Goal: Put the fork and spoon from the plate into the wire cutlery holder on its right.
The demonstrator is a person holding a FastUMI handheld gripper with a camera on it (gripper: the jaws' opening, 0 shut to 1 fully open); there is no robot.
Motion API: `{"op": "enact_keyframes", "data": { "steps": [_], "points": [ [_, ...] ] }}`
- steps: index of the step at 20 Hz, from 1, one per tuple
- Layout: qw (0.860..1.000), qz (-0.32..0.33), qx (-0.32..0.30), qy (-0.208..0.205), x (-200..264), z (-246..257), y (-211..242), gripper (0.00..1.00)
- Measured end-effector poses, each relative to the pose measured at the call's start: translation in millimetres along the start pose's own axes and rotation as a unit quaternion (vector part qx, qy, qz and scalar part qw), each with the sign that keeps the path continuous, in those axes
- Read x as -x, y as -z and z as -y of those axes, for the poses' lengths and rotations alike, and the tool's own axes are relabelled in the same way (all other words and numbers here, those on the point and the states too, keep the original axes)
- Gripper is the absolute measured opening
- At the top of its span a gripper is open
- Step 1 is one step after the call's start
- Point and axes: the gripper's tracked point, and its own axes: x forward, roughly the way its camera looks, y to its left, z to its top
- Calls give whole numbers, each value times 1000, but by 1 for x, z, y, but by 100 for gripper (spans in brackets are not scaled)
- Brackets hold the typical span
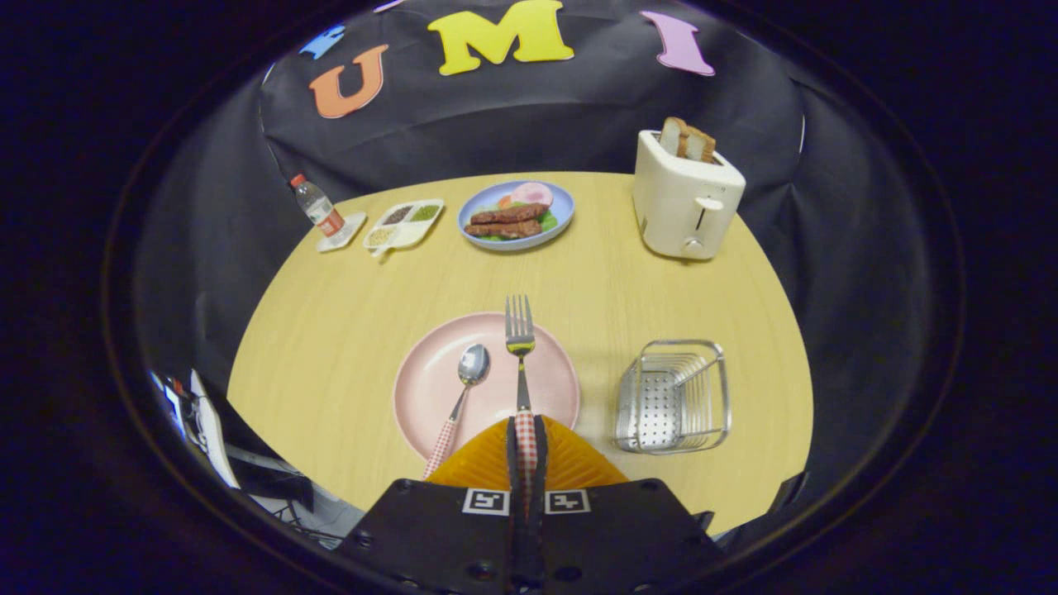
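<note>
with the tool (526,438) clenched on the fork (520,347) handle, carry it level (tines forward) to the wire cutlery holder (674,397), clear of the spoon (464,388).

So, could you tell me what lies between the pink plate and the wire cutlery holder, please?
Nothing: the gripper view shows bare wooden table between the pink plate and the wire cutlery holder. The claw is shut on the fork.

— Where is your gripper (526,438)?
— Over the near rim of the pink plate (430,372), pointing straight ahead.
— And the fingers?
— Pressed together on the fork (521,355) handle, one each side.
</note>
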Motion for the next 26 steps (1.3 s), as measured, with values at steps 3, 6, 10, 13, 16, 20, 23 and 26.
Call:
{"op": "enact_keyframes", "data": {
  "steps": [3, 6, 10, 13, 16, 20, 23, 26],
  "points": [
    [1000, -23, -16, 0, 36, 21, -22, 1],
    [997, -65, -13, 27, 59, 50, -24, 1],
    [986, -155, -46, 44, 68, 73, -2, 1],
    [972, -212, -81, 56, 59, 86, 16, 1],
    [959, -252, -116, 57, 42, 93, 26, 1],
    [942, -290, -159, 62, 23, 99, 30, 1],
    [937, -300, -164, 64, 8, 100, 25, 1],
    [930, -315, -177, 64, -6, 99, 25, 1]
  ]
}}
